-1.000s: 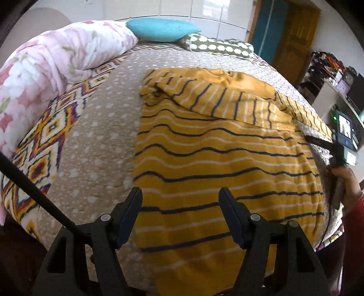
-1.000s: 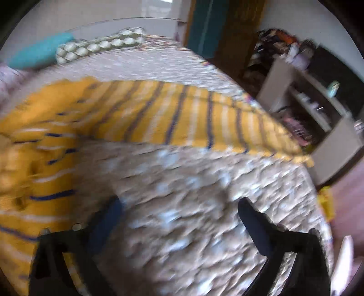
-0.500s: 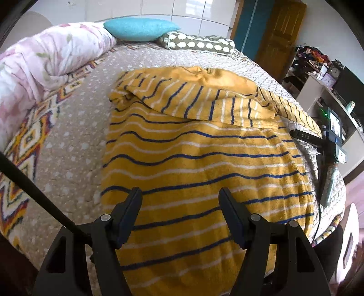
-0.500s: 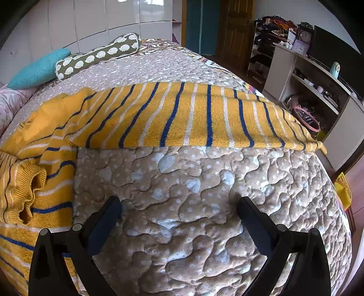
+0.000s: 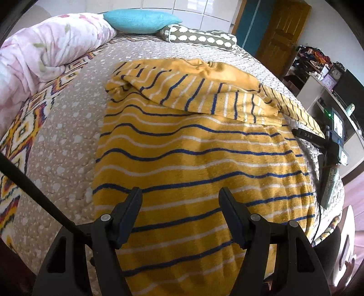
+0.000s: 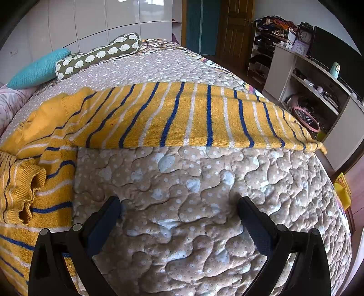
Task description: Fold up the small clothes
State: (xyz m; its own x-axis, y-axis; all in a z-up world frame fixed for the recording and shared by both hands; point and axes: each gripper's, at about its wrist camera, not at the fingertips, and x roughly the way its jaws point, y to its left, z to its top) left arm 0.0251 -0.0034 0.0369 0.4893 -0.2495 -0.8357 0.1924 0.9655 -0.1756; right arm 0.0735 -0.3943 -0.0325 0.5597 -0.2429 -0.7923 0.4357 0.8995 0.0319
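A yellow sweater (image 5: 193,159) with blue and white stripes lies spread on the quilted bed (image 5: 68,141). One sleeve is folded across its chest. The other sleeve (image 6: 193,118) stretches out flat toward the bed's right edge in the right wrist view. My left gripper (image 5: 180,193) is open and empty, hovering above the sweater's lower body. My right gripper (image 6: 179,202) is open and empty, over bare quilt (image 6: 204,193) just below the stretched sleeve. The right gripper also shows at the right of the left wrist view (image 5: 327,141).
A pink floral duvet (image 5: 45,52) lies at the left. A teal pillow (image 5: 141,20) and a dotted bolster (image 5: 200,37) lie at the head. White shelves (image 6: 314,75) and a door (image 6: 234,29) stand beyond the bed's right edge.
The left gripper has shifted right, then back slightly, so the sweater fills more of its view. The right gripper's view has steadied from blur and holds over the quilt below the sleeve.
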